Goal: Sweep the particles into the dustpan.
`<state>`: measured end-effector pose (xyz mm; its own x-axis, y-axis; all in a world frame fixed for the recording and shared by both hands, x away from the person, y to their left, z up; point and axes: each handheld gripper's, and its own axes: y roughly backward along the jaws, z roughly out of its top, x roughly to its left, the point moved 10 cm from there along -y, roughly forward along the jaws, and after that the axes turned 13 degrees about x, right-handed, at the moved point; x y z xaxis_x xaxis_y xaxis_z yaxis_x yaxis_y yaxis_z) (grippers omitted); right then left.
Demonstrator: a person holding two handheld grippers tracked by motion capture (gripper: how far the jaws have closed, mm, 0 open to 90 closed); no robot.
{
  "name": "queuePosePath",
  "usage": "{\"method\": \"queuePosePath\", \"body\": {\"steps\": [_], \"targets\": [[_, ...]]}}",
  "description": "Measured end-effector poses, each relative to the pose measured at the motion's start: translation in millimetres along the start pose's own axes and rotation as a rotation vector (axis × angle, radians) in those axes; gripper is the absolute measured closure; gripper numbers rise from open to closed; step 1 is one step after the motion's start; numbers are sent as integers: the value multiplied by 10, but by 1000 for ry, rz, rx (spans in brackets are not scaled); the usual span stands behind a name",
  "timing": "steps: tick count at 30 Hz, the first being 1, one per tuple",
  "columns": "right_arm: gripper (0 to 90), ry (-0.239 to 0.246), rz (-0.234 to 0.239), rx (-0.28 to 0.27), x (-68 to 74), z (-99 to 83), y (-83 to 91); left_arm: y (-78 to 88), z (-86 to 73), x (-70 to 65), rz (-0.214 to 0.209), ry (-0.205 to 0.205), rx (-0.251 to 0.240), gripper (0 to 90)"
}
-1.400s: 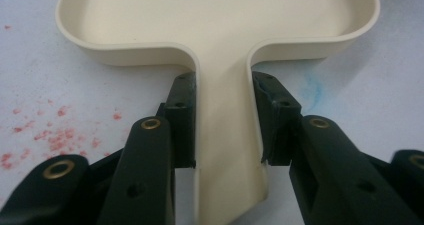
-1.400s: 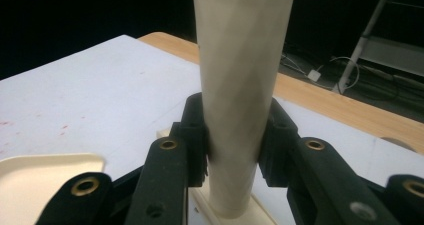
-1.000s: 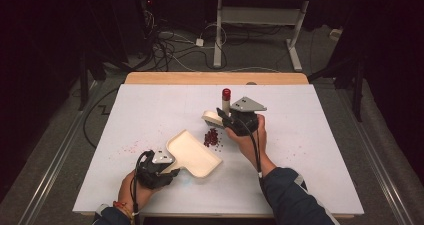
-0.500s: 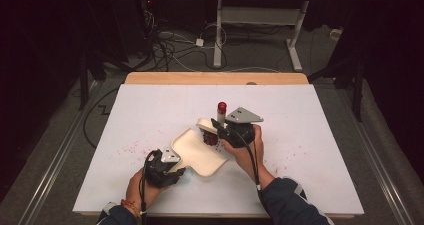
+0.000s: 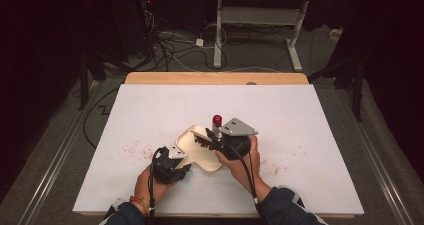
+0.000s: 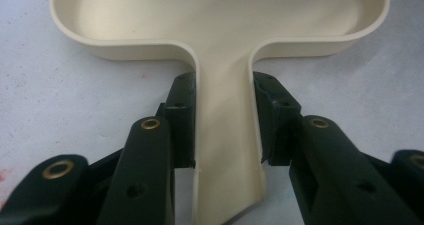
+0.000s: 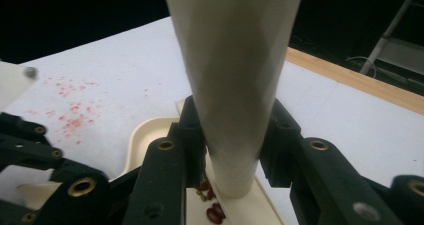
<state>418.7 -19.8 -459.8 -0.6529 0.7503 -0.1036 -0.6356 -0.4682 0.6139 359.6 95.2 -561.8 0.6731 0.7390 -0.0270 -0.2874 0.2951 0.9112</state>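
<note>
since a second ago the right gripper (image 5: 214, 137), clamped on the brush handle (image 7: 232, 85), has swept the red beans (image 5: 202, 142) left into the dustpan (image 5: 202, 152), whose handle the left gripper (image 5: 175, 166) pinches tight, so collection looks nearly complete.

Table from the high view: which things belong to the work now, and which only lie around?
In use: cream dustpan, brush handle, red beans, left gripper, right gripper.
Lying about: red stains on the table, floor cables.
</note>
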Motion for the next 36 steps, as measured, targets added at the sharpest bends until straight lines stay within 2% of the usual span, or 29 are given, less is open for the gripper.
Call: {"method": "queuePosePath", "body": {"steps": [10, 12, 16, 20, 23, 24, 25, 26, 27, 30, 31, 34, 36], "targets": [[692, 16, 66, -6, 207, 26, 68, -25, 19, 61, -15, 9, -1, 625], [696, 12, 85, -9, 232, 33, 91, -26, 18, 62, -14, 6, -1, 625], [700, 11, 88, -13, 224, 30, 125, -18, 15, 57, -8, -10, -5, 629], [704, -9, 102, -30, 155, 55, 181, -21, 3, 56, -19, -17, -4, 633], [705, -24, 89, -65, 26, 115, 246, -11, 7, 47, -17, -21, -14, 633], [705, -24, 89, -65, 26, 115, 246, -8, 6, 50, -16, -27, -13, 633], [705, -41, 109, -83, -22, 155, 283, -8, 10, 58, -17, -28, -13, 633], [705, -41, 109, -83, -22, 155, 283, -10, 10, 67, -22, -33, -10, 633], [705, -39, 104, -101, -65, 195, 326, -15, 10, 72, -30, -31, -10, 633], [705, -42, 97, -110, -112, 223, 380, -13, -8, 87, -40, -33, -6, 633], [705, -45, 87, -128, -175, 253, 436, -5, -23, 92, -42, -42, -1, 633], [705, -46, 84, -135, -227, 271, 484, 3, -34, 93, -47, -44, 3, 633], [705, -49, 77, -135, -313, 277, 527, 15, -34, 102, -49, -51, 5, 633]]}}
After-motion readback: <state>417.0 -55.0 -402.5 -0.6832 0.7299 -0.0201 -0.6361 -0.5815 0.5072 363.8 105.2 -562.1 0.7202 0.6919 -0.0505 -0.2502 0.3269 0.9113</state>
